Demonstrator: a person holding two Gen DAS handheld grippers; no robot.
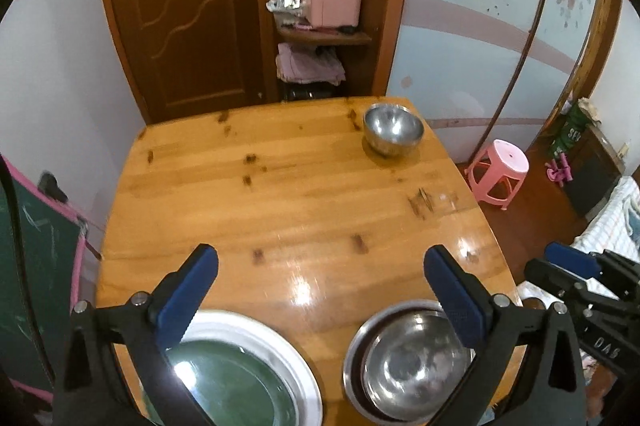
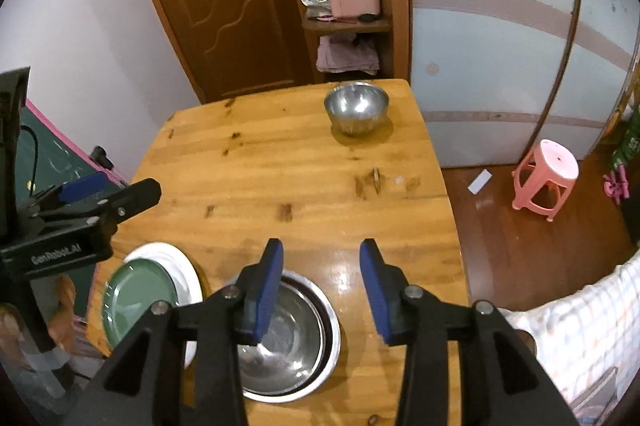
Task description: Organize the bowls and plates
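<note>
On the wooden table a green plate lies on a white plate at the near left. Beside it, steel bowls are nested as one stack. A single steel bowl stands alone at the far right corner. My left gripper hangs open above the plates and the stack, nothing between its fingers. My right gripper is open over the right rim of the nested bowls, holding nothing. The green plate also shows in the right wrist view.
A pink plastic stool stands on the floor right of the table. A brown door and shelves with a pink basket stand behind the table. A green chalkboard leans at the left. Checked cloth is at the near right.
</note>
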